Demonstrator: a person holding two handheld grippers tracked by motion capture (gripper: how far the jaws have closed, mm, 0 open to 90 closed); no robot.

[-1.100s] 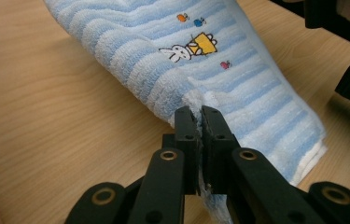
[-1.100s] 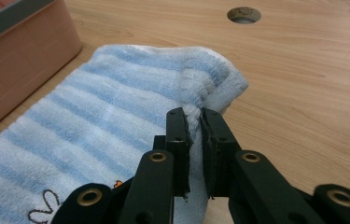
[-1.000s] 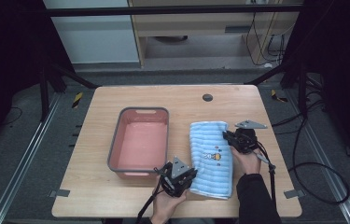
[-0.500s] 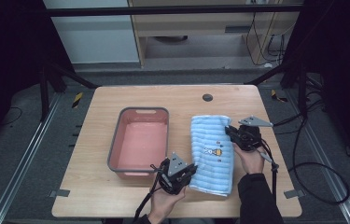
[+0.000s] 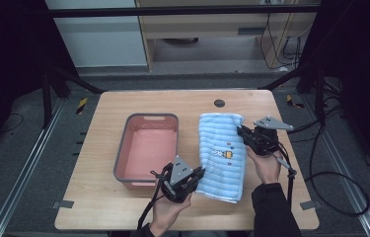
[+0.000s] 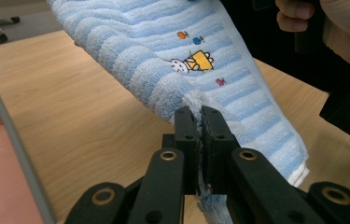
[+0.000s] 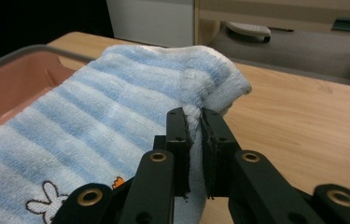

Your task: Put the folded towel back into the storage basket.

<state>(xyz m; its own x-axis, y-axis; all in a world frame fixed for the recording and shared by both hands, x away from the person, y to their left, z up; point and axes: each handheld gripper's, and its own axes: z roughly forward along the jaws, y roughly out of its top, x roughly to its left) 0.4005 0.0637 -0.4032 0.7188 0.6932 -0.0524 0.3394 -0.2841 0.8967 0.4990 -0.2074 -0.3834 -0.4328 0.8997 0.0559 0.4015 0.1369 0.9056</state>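
A light-blue striped towel [image 5: 221,158] with a small cartoon print hangs lifted off the wooden table [image 5: 98,197], held at two edges. My left gripper [image 5: 198,174] is shut on the towel's near left edge; in the left gripper view its jaws pinch the cloth [image 6: 196,100]. My right gripper [image 5: 241,132] is shut on the towel's right edge near the far end, with the fabric [image 7: 116,116] bunched between its jaws. A pink tray [image 5: 122,150] with a grey rim sits left of the towel.
A dark round hole [image 5: 219,103] marks the table's far side. Cables trail from both grippers off the near and right edges. Dark frame legs and a cabinet stand beyond the table.
Both grippers have risen with the towel, which now lifts off the table. Its near left corner has drawn up and inward.
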